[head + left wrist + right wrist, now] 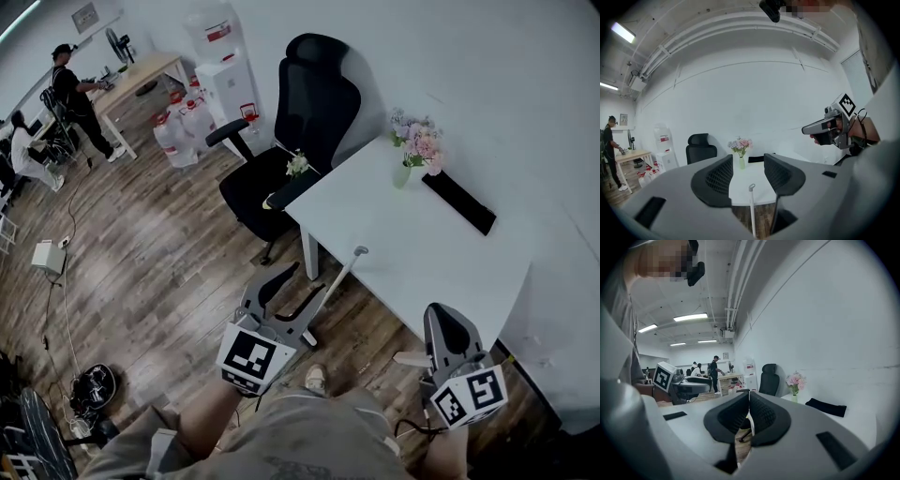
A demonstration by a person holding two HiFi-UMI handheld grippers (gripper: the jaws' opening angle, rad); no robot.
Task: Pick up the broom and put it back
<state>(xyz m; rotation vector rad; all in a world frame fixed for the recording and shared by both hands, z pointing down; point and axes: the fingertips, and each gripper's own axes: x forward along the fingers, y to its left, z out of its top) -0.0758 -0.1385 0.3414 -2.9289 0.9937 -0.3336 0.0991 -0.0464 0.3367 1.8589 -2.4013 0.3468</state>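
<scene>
The broom's white handle (337, 283) leans against the white table's (412, 267) near edge. Its lower end is hidden behind the left gripper (292, 298). Only the left gripper view shows the handle (752, 208) framed between that gripper's parted jaws; contact cannot be determined. The right gripper (749, 398) has its jaws pressed together, holding nothing. A black office chair (302, 141) and a flower vase (411, 155) stand beyond.

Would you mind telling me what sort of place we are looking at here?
Most likely an open office: a black swivel chair beside a white desk, a water dispenser against the wall, and people working at a wooden table further back.
</scene>
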